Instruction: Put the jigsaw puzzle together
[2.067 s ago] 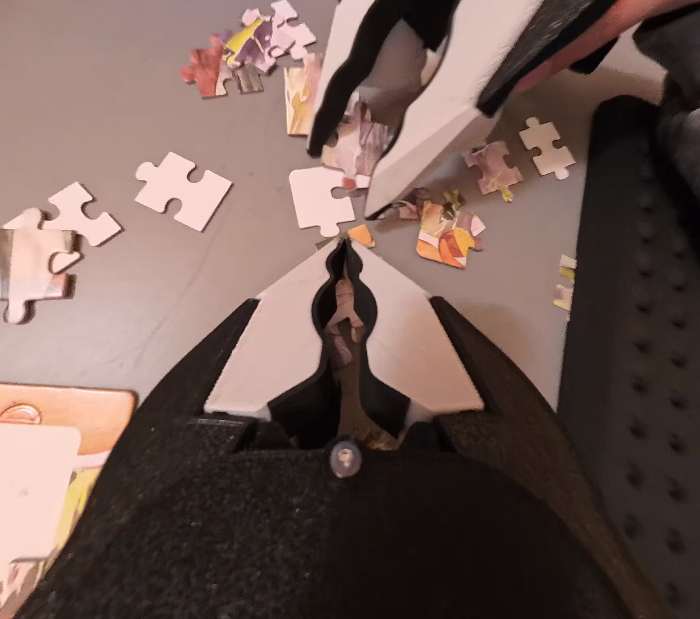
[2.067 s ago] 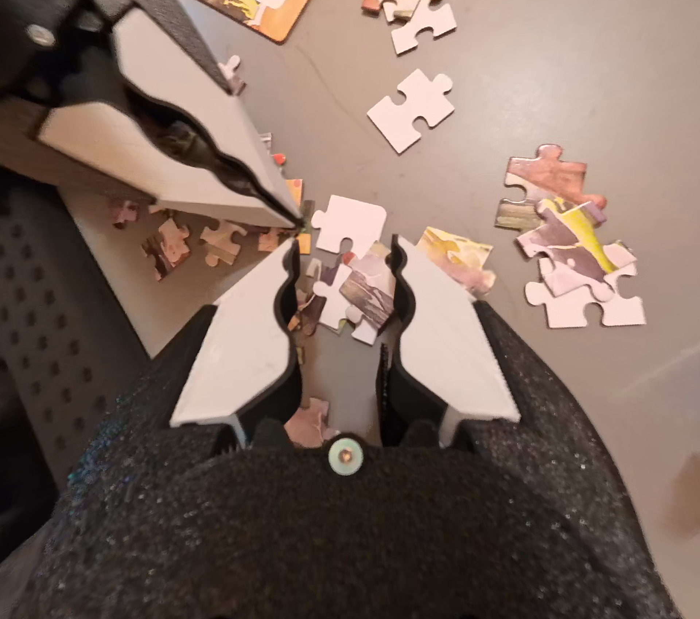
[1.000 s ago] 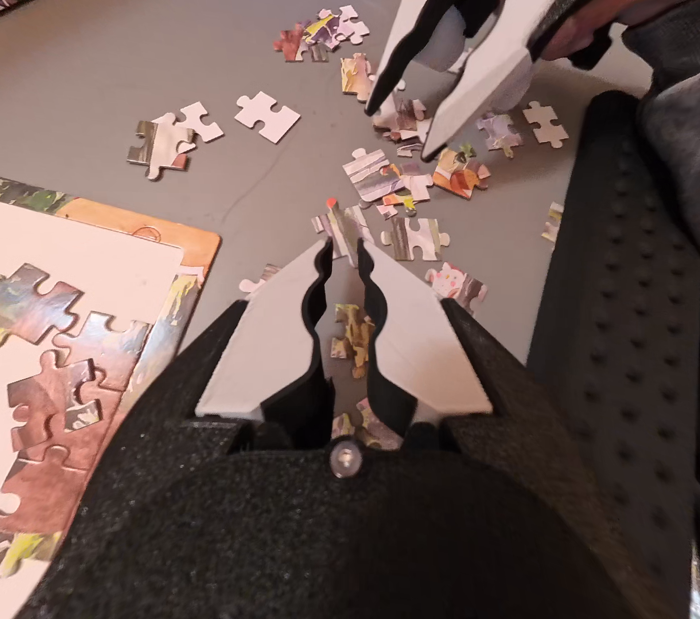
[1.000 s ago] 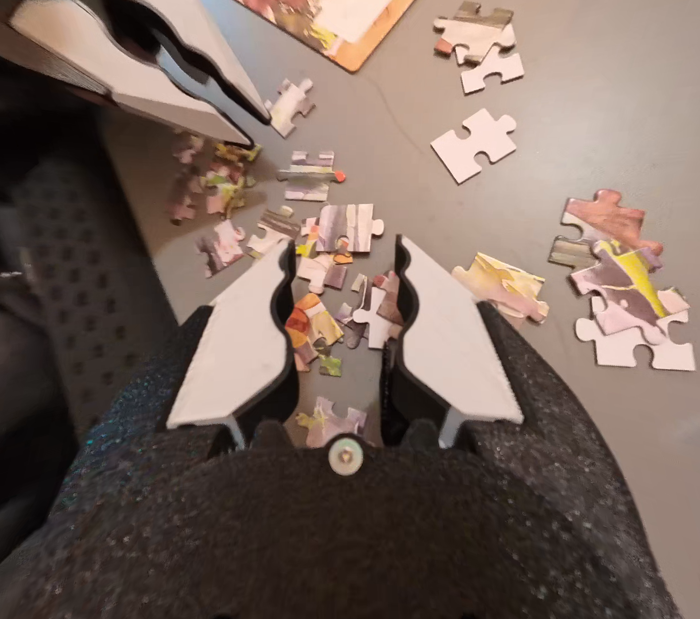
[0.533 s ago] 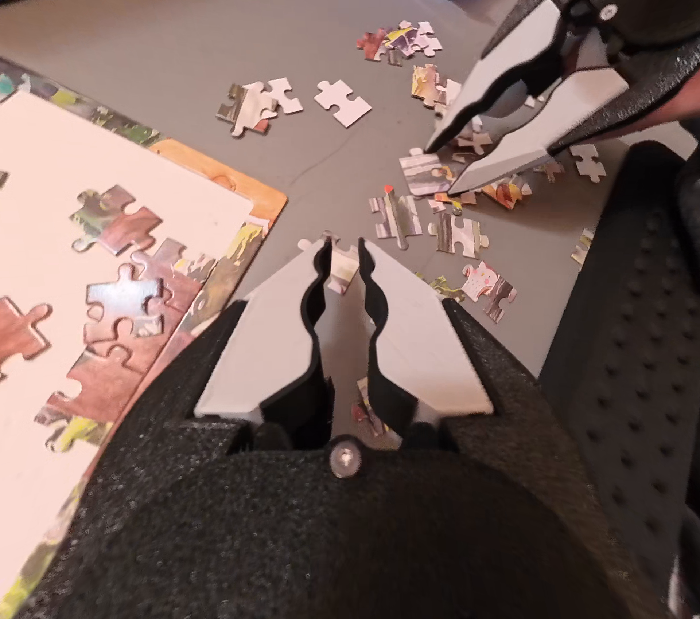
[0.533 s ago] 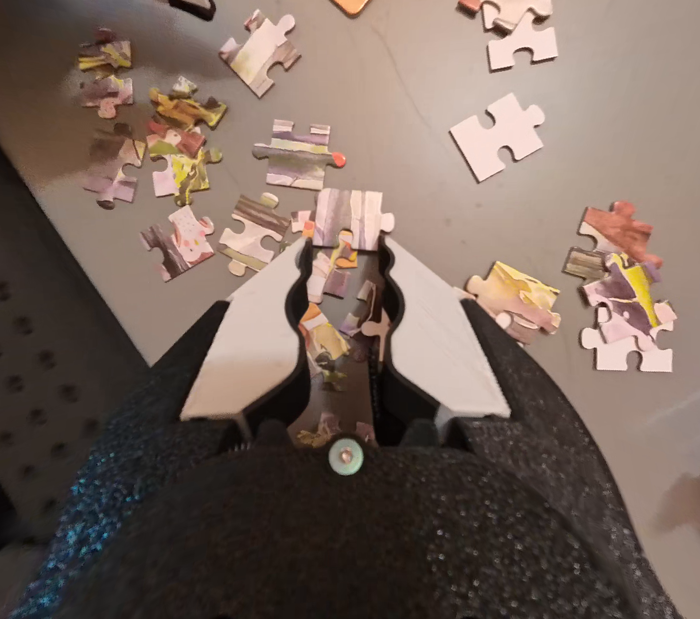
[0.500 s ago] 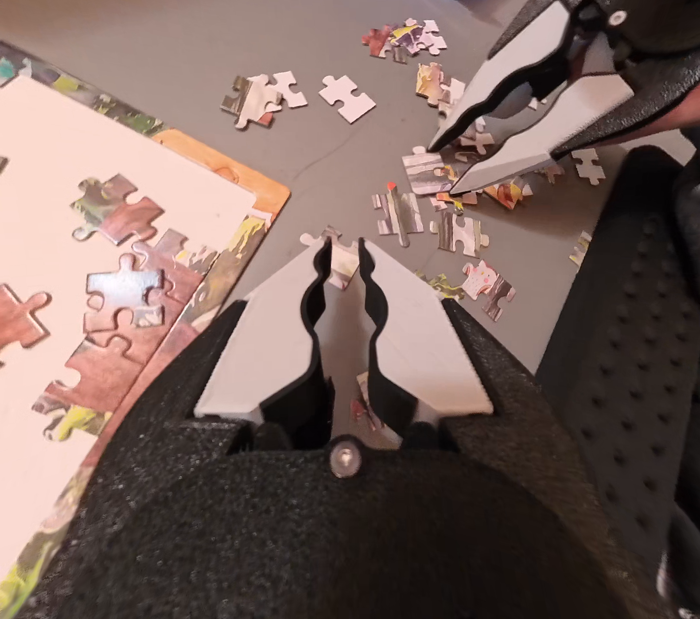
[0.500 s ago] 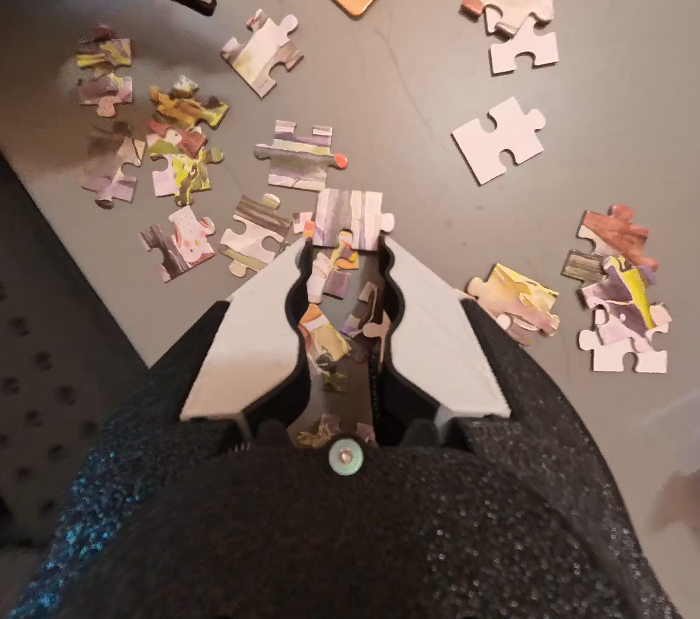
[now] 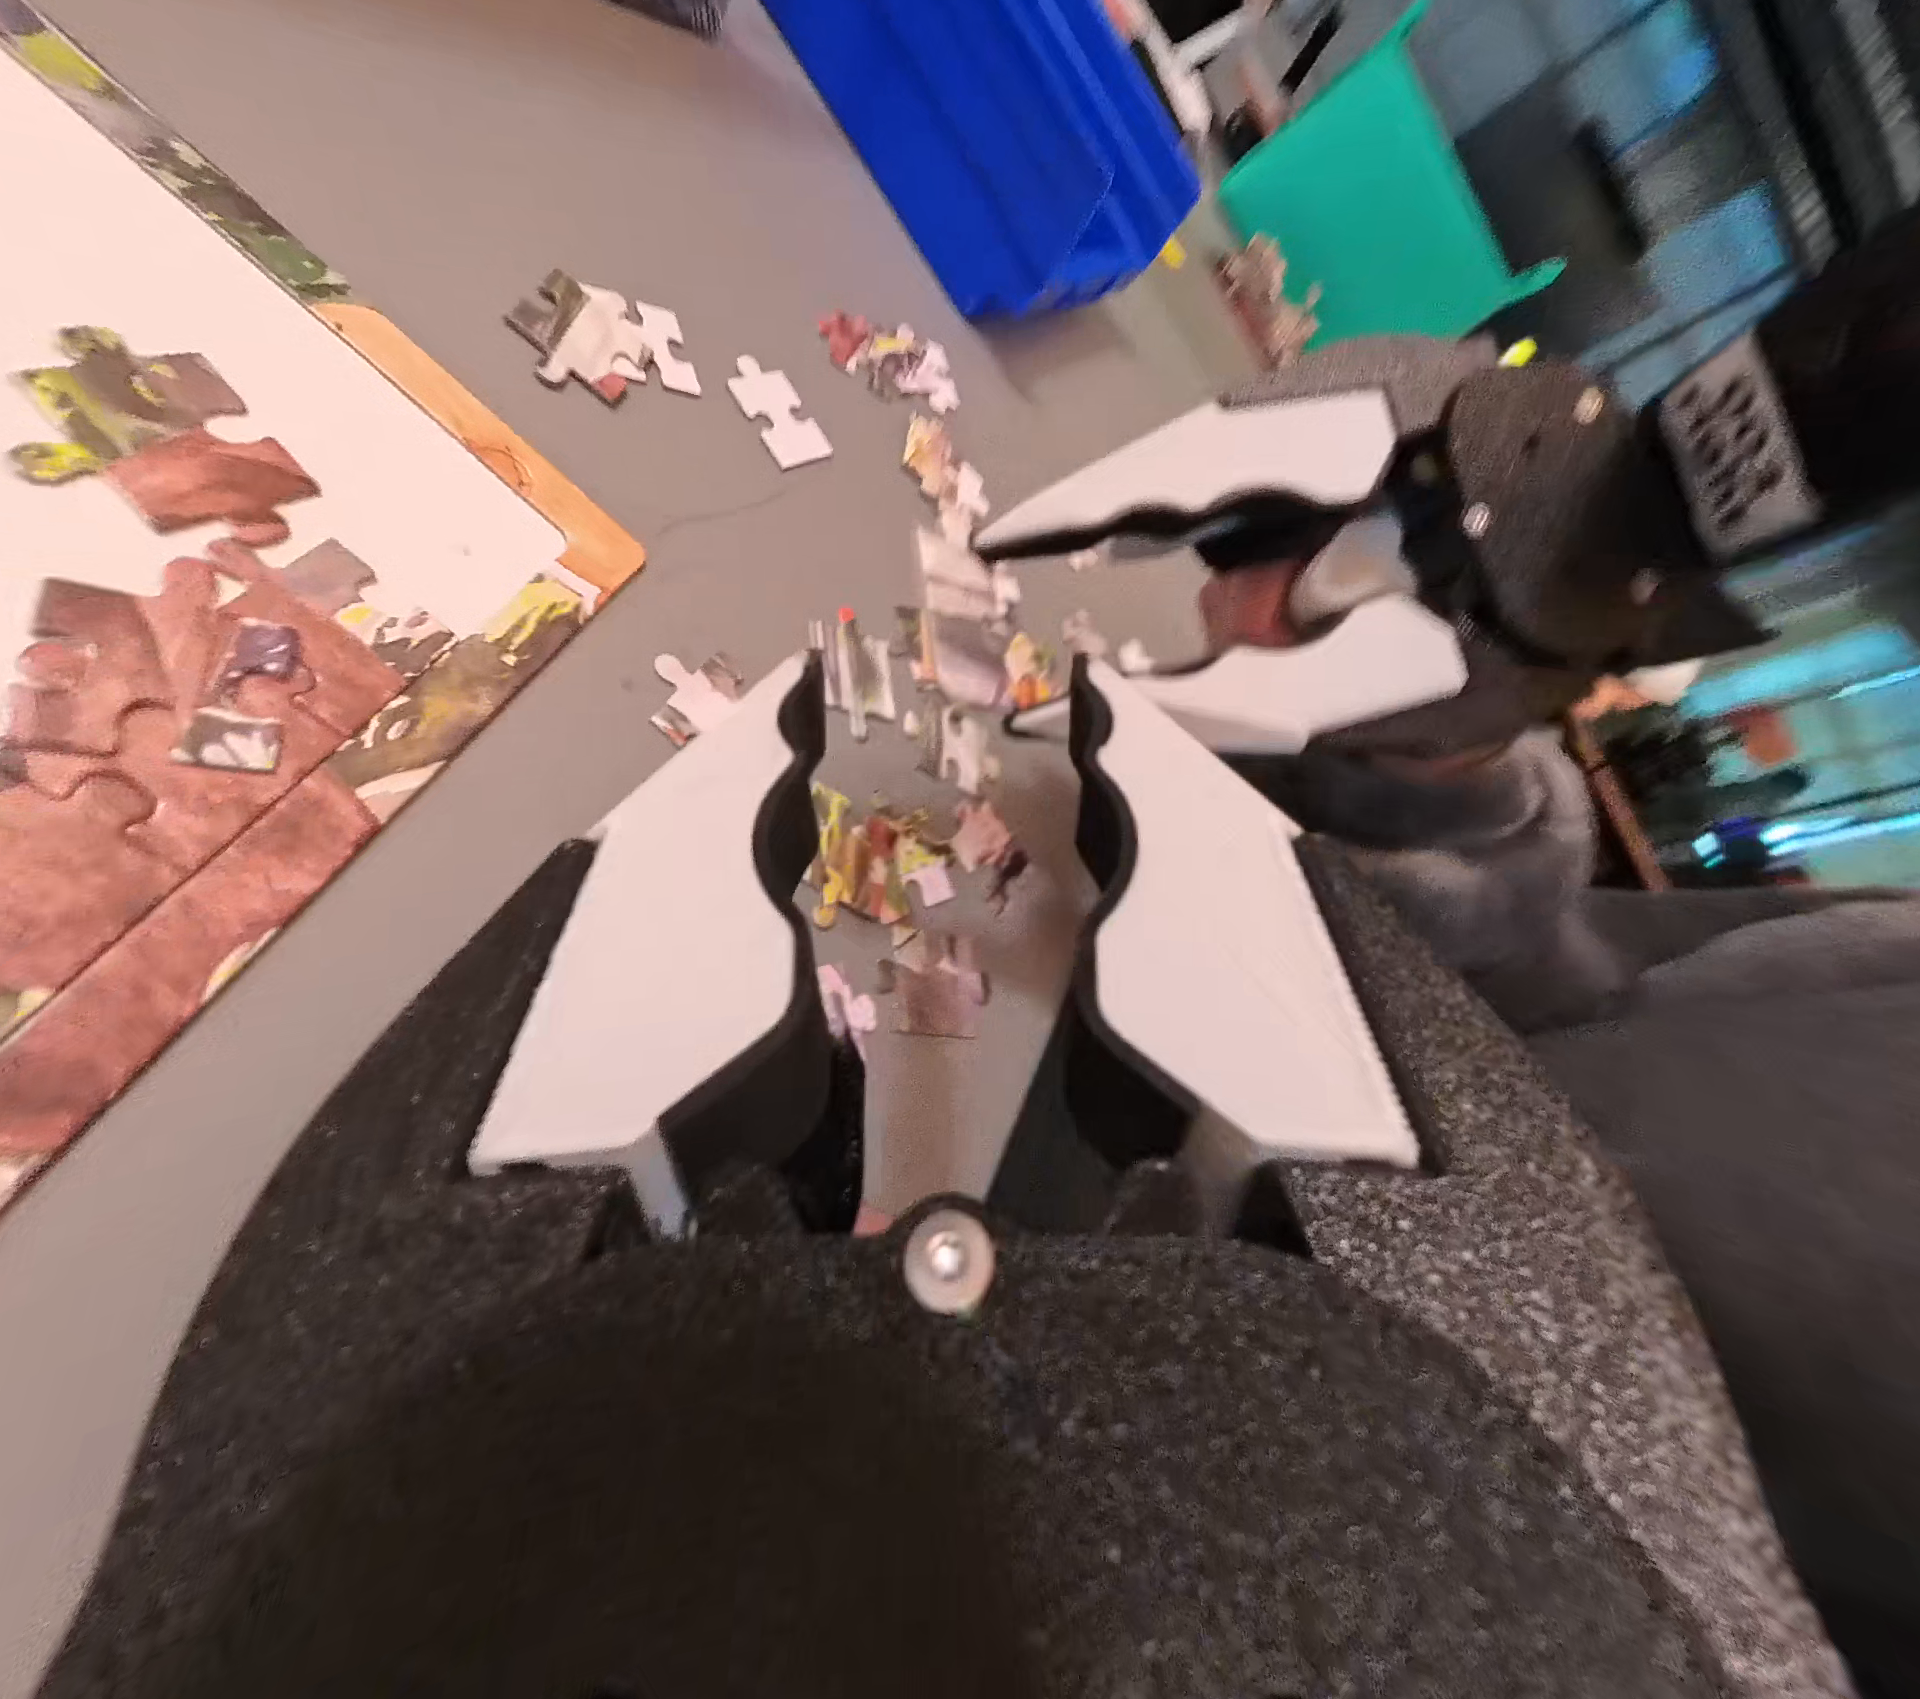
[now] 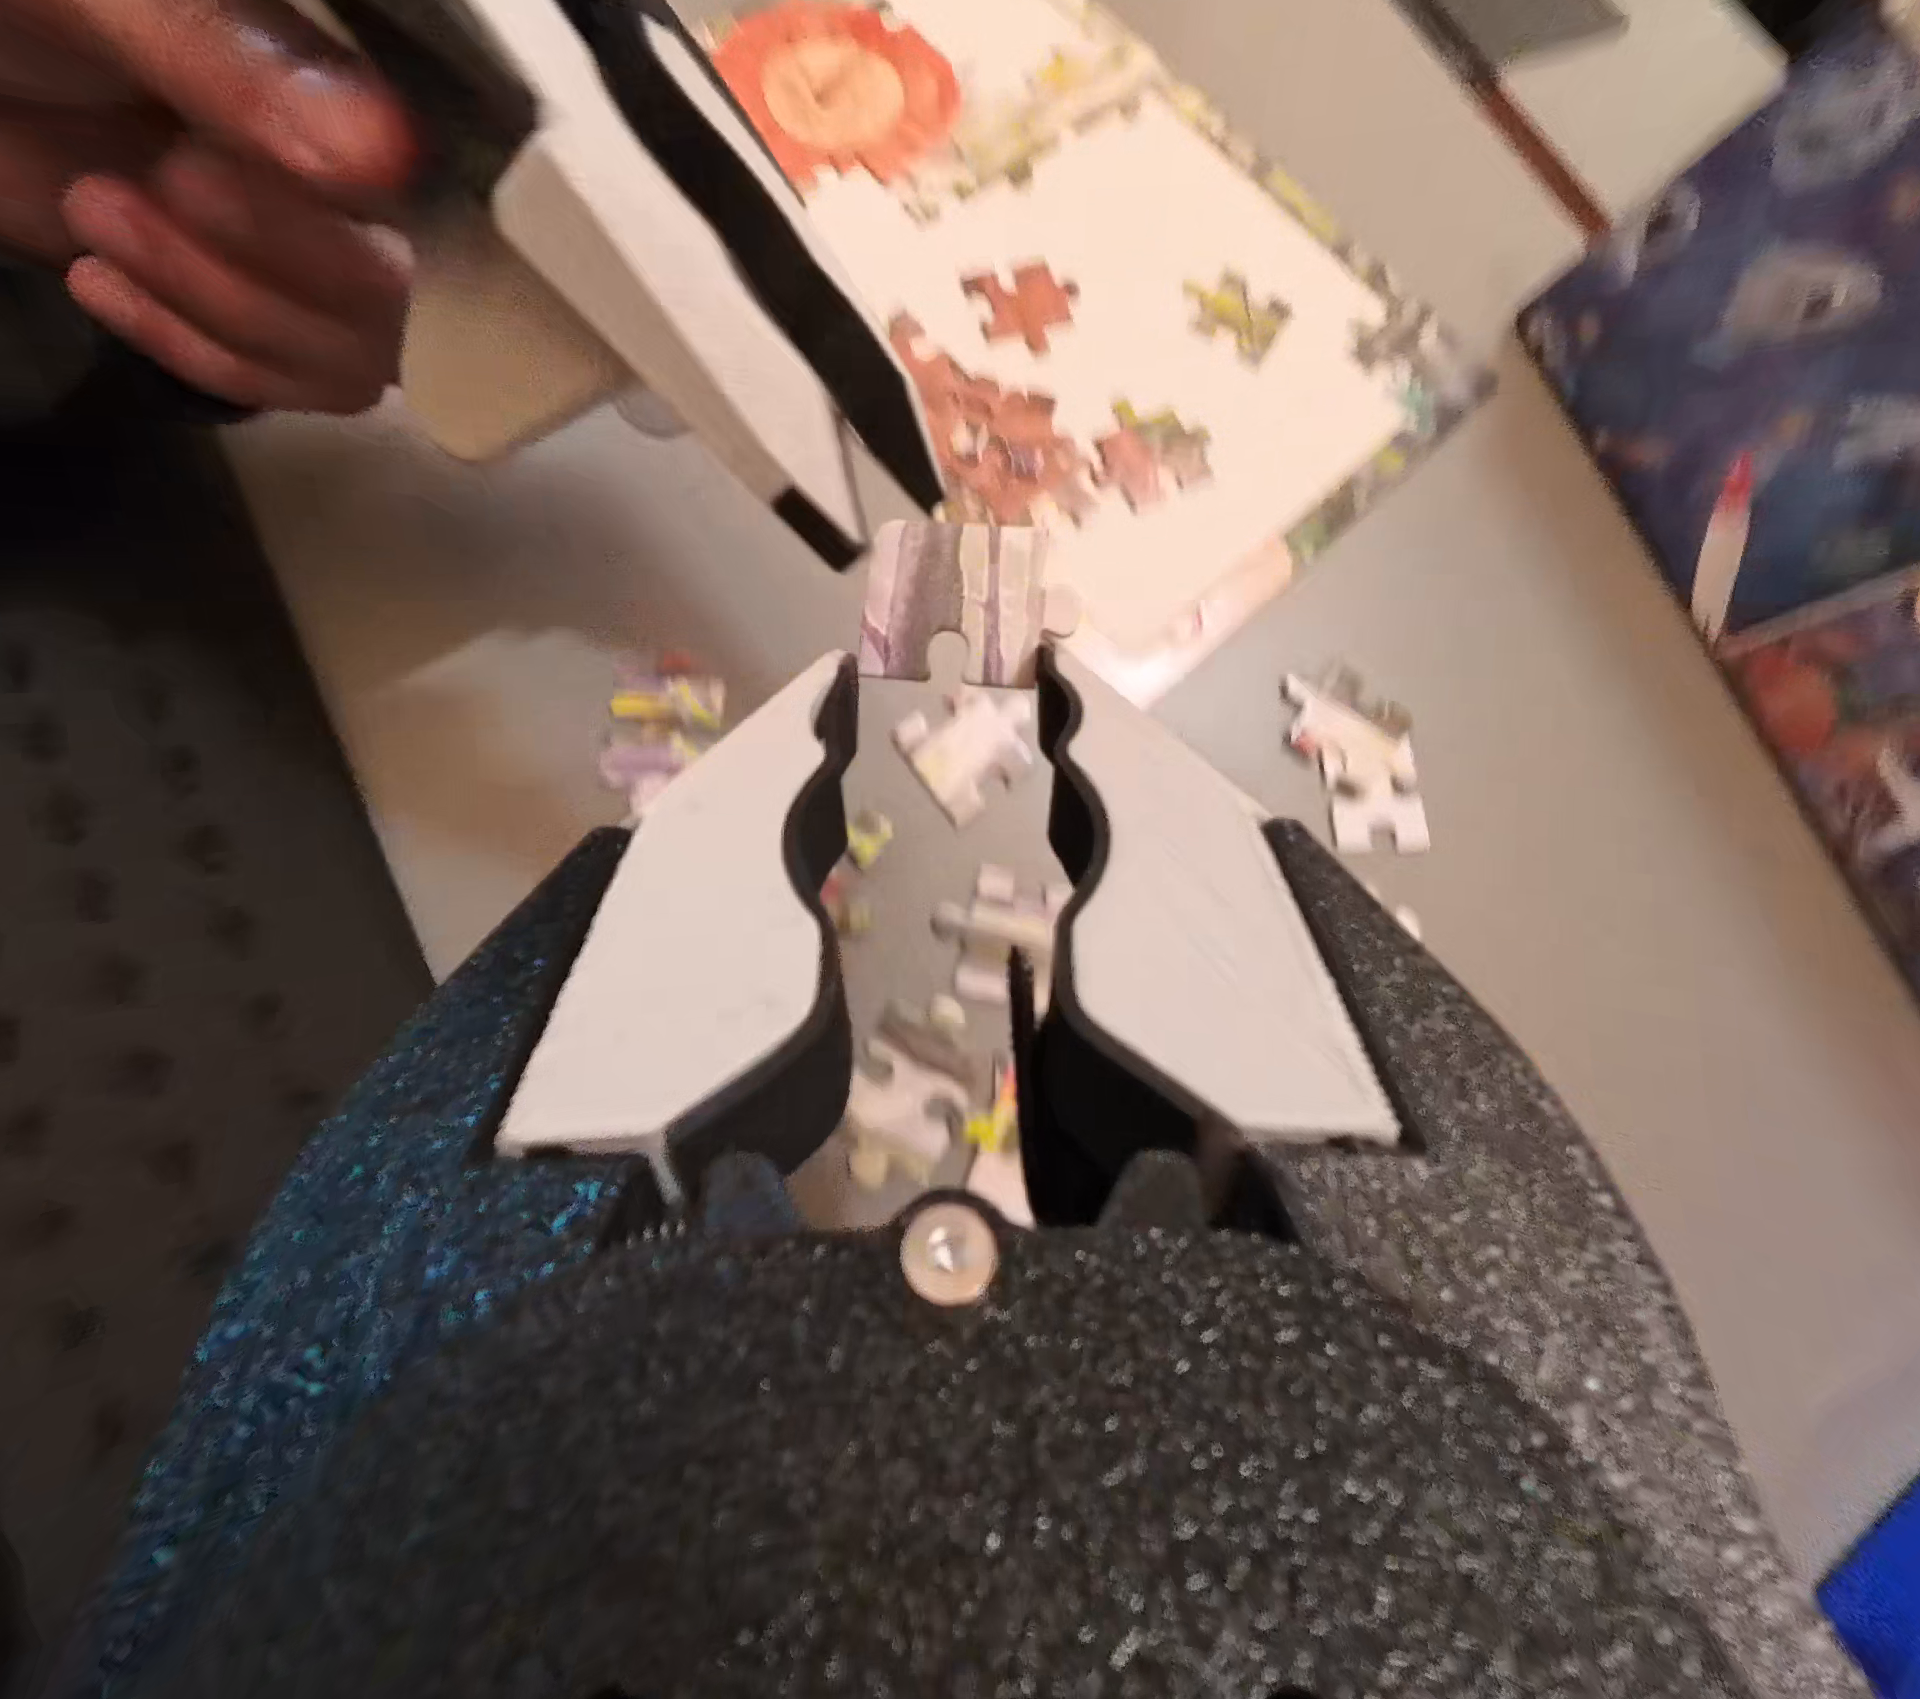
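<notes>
Presently the right tongs (image 10: 948,662) are clamped edge-on across a striped grey-violet puzzle piece (image 10: 956,602), held clear of the table (image 10: 1507,818). The puzzle board (image 10: 1143,319), a flat card tray with a white, mostly unfilled bed, lies straight ahead beyond the piece. The left tongs (image 9: 945,683) stand apart and empty, just beside it. Loose pieces (image 9: 883,860) are thin, glossy card.

Loose pieces (image 9: 940,693) lie on the table (image 9: 436,122) right of the puzzle board (image 9: 312,444) (bin (image 9: 966,91) behind).
</notes>
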`<state>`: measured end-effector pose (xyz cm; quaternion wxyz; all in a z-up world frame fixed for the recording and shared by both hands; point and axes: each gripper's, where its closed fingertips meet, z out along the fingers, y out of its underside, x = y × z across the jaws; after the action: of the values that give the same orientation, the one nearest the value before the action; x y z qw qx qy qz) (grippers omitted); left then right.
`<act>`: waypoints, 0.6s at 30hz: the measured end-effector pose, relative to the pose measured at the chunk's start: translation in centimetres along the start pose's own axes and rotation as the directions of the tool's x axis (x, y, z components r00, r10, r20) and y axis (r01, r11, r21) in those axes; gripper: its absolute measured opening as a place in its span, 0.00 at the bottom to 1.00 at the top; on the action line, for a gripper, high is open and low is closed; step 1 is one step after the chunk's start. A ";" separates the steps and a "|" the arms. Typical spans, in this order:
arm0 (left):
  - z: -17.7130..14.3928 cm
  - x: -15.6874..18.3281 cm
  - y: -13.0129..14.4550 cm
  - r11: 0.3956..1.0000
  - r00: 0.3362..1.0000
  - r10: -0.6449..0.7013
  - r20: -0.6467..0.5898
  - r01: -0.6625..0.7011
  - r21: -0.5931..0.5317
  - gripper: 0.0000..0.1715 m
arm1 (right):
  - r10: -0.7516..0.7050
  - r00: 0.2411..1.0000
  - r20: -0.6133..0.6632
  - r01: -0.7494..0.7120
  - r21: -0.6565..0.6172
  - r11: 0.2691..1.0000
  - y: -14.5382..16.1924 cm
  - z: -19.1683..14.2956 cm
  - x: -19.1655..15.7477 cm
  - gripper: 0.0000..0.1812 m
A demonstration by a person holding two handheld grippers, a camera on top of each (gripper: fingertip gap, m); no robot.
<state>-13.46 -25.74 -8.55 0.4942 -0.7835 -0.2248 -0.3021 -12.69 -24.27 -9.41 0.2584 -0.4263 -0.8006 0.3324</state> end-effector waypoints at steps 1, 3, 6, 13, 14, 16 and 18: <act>-1.0 0.1 -0.7 0.999 0.999 -0.031 -0.024 0.032 0.038 0.25 | -0.035 0.999 -0.006 0.035 0.019 0.999 -1.3 0.7 -0.6 0.19; -3.3 -0.2 -1.6 0.993 0.997 -0.064 -0.044 0.068 0.101 0.15 | -0.074 0.997 -0.004 0.074 0.033 0.997 -3.3 2.3 -1.5 0.19; -6.4 -2.2 -1.5 0.988 0.996 -0.084 0.031 0.079 0.134 0.03 | -0.084 0.995 0.053 0.080 0.072 0.994 -5.9 4.3 -2.8 0.19; -12.1 -7.7 -1.7 0.998 0.972 -0.046 0.232 0.033 0.059 0.01 | -0.079 0.990 0.120 0.065 0.117 0.991 -8.4 7.9 -4.1 0.25; -13.4 -9.5 -2.3 1.000 0.947 -0.016 0.322 0.008 0.025 0.01 | -0.045 0.988 0.145 0.025 0.138 0.990 -8.4 8.0 -4.0 0.24; -16.3 -13.6 -4.3 0.992 0.830 0.121 0.544 -0.089 -0.085 0.01 | 0.016 0.983 0.184 -0.048 0.166 0.985 -7.9 8.2 -3.6 0.24; -18.8 -17.2 -6.5 0.939 0.633 0.339 0.696 -0.185 -0.289 0.01 | 0.074 0.971 0.227 -0.122 0.207 0.971 -7.3 8.3 -3.4 0.23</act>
<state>-34.71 -41.10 -10.17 0.3228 -0.9056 -0.2581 0.0948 -20.48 -32.76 -9.70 0.1981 -0.3954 -0.7602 0.4759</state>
